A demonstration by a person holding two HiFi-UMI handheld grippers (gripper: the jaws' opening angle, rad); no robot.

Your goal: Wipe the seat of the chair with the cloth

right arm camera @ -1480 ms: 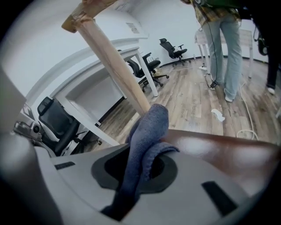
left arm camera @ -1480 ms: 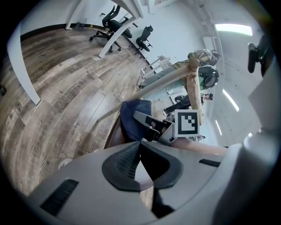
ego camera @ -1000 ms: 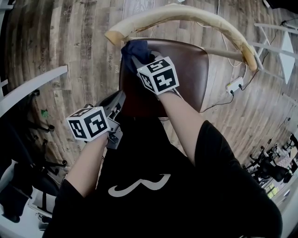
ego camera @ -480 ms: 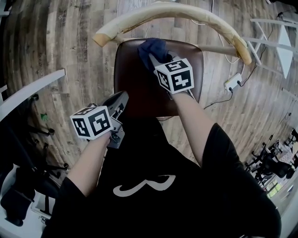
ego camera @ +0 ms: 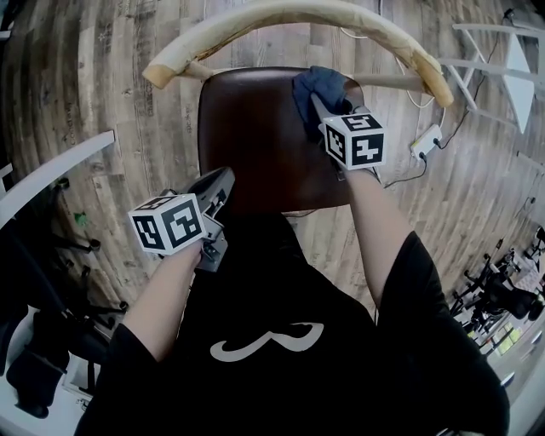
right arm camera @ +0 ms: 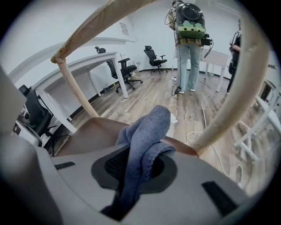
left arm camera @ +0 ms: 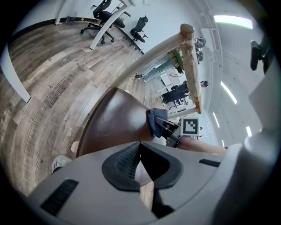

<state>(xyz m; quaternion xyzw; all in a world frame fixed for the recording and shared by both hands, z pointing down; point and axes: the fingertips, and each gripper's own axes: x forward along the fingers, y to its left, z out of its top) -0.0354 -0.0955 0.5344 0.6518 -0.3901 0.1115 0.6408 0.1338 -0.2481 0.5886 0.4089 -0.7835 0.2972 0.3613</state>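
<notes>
The chair has a brown seat [ego camera: 255, 136] and a curved tan backrest [ego camera: 281, 13]. A dark blue cloth [ego camera: 317, 88] lies bunched on the seat's far right part, under the backrest. My right gripper [ego camera: 319, 106] is shut on it and presses it to the seat. In the right gripper view the cloth [right arm camera: 147, 132] hangs folded between the jaws of the right gripper [right arm camera: 138, 165]. My left gripper [ego camera: 223, 177] hovers at the seat's near left edge, shut and holding nothing. The left gripper view shows its jaws [left arm camera: 140, 145] meeting over the seat [left arm camera: 114, 123], with the cloth [left arm camera: 154, 121] beyond.
A white desk edge [ego camera: 51, 170] curves along the left. A power strip [ego camera: 428, 145] with cables lies on the wooden floor right of the chair, near a white frame [ego camera: 511, 68]. A person [right arm camera: 189, 44] stands beyond the chair, with office chairs [right arm camera: 127, 68] further back.
My right gripper has slid the cloth from the seat's far left corner rightwards along the back edge to the far right. The left gripper has stayed in place.
</notes>
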